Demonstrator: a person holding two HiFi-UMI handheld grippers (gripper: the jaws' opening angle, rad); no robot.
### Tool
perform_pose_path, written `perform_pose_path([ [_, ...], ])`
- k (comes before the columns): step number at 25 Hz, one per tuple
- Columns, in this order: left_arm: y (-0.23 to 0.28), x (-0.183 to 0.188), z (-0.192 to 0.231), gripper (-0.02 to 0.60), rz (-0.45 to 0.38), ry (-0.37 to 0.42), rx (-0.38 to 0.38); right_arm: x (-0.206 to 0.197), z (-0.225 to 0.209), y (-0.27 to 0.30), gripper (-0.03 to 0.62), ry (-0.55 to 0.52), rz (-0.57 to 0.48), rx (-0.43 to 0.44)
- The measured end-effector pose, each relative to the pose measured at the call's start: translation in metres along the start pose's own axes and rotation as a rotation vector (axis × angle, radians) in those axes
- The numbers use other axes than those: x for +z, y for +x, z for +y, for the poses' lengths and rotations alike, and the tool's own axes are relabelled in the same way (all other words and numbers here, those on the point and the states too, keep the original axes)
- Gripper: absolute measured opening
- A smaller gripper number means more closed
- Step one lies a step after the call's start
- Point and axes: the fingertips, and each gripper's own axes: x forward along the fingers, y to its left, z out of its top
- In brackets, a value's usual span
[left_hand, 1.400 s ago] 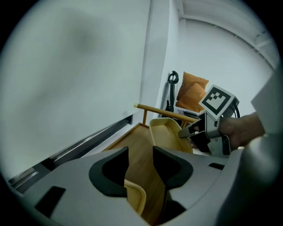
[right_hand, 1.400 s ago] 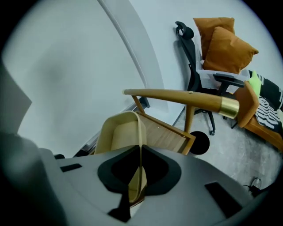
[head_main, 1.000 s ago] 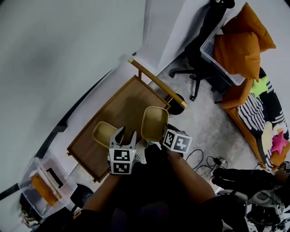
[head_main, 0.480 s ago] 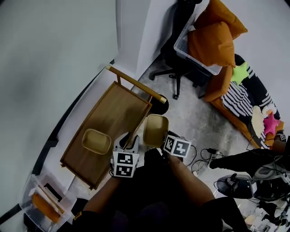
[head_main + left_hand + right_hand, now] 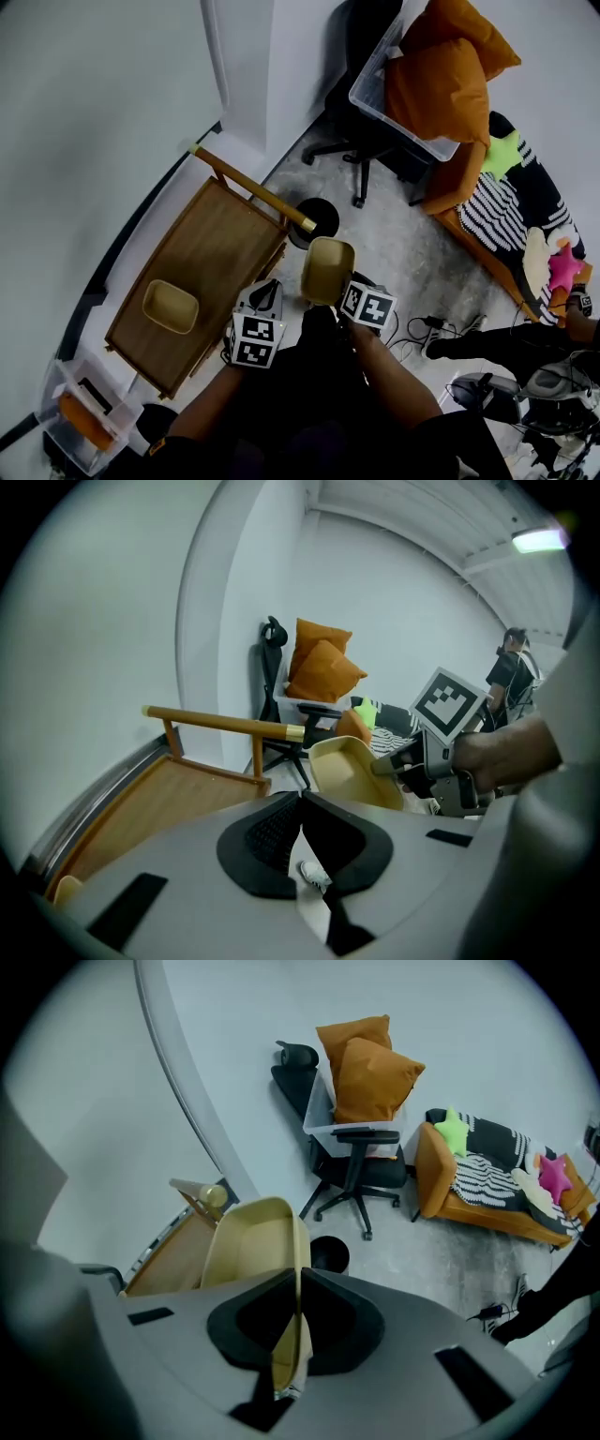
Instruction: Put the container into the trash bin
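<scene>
left hand-held gripper (image 5: 302,799): jaws closing, nothing between | container (image 5: 349,772): ahead

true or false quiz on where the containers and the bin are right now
The right tongs grip a yellow container by its rim. True.
A second container lies on the wooden cart. True.
The trash bin stands on that cart. False: it stands on the floor beside the cart.
The held container is inside the bin. False: it is outside the bin, in the tongs.
</scene>
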Motion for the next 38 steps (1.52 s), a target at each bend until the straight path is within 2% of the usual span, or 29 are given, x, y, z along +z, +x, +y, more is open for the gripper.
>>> perform_pose_path([
  [7,0.075,0.019,-0.033,0.014,0.061,-0.06,0.07,0.049,-0.056,0.06,0.032,-0.104,0.082,0.04],
  [13,0.135,0.001,-0.036,0.014,0.112,-0.135,0.163,0.067,-0.082,0.127,0.032,-0.185,0.145,0.075],
  [19,0.192,-0.043,-0.025,0.014,0.15,-0.23,0.206,0.059,-0.095,0.203,0.032,-0.234,0.197,0.091],
  [23,0.23,-0.078,-0.021,0.014,0.201,-0.259,0.198,0.05,-0.099,0.259,0.034,-0.241,0.216,0.096],
  [29,0.289,-0.115,-0.016,0.014,0.223,-0.33,0.202,0.041,-0.103,0.337,0.034,-0.29,0.223,0.093],
  [32,0.316,-0.105,-0.005,0.014,0.208,-0.307,0.201,0.03,-0.106,0.369,0.034,-0.313,0.24,0.094],
  [34,0.329,-0.118,-0.002,0.014,0.237,-0.302,0.213,0.026,-0.109,0.387,0.034,-0.318,0.251,0.096],
  [37,0.349,-0.129,-0.004,0.014,0.229,-0.383,0.214,0.024,-0.115,0.413,0.034,-0.297,0.267,0.099],
  [38,0.354,-0.131,-0.002,0.014,0.229,-0.388,0.214,0.023,-0.115,0.422,0.034,-0.286,0.27,0.1],
])
